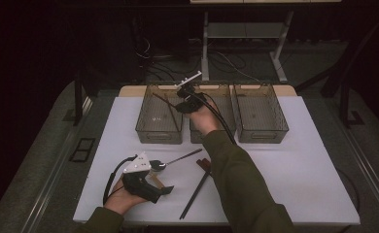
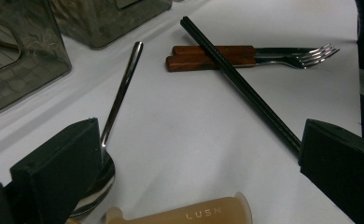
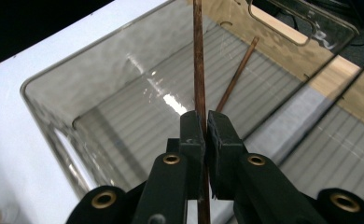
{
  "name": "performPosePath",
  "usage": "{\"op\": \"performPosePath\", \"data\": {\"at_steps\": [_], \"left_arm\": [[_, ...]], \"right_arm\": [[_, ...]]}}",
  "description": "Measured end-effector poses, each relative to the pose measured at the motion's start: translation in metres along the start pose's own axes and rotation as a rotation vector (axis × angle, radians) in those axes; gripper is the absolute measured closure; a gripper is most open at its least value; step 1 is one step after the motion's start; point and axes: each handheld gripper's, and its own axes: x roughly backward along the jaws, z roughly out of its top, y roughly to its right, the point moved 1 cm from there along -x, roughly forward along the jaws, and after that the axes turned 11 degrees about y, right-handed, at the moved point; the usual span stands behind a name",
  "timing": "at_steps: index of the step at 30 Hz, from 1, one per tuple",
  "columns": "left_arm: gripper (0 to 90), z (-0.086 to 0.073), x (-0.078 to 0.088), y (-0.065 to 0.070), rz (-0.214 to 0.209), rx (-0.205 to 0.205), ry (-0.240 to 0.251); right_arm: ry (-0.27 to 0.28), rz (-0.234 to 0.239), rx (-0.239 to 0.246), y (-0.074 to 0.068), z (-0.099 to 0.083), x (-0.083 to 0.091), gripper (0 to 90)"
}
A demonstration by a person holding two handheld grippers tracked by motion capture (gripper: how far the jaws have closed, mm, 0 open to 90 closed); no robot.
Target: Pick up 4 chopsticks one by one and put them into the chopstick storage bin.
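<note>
High view: white counter with three clear bins in a row along its far side. The right tool hovers over the left bin, near its right wall, clamped on a brown chopstick that slants down into that bin; a second brown stick lies in the same bin. The middle bin and right bin stand just beside it. Left tool rests low at the near left of the counter, jaws spread, nothing between them. Just beyond it lies a metal spoon; to its right a black chopstick and wooden-handled forks. Left gripper view: jaws wide apart, gripping nothing. The spoon runs from the left jaw toward the far bins, its bowl beside that jaw. The black chopstick lies across the forks, touching their wooden handles. A tan handle marked LUSN sits at the near edge. Right gripper view: the tool is closed tight on the brown chopstick, which stands nearly upright between the pads over the left bin's ribbed floor; the other brown stick lies tilted inside, well apart from the held one.
</note>
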Motion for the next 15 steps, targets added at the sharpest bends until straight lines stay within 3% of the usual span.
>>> {"op": "performPosePath", "data": {"at_steps": [5, 15], "left_arm": [[0.0, 0.001, 0.001, -0.001, 0.000, 0.004, 0.005], [0.0, 0.001, 0.002, -0.001, -0.009, 0.003, 0.012]], "right_arm": [[-0.014, -0.009, 0.002, -0.007, 0.008, -0.013, 85.4], [-0.028, -0.072, -0.024, -0.010, 0.019, -0.041, 85.2]]}}
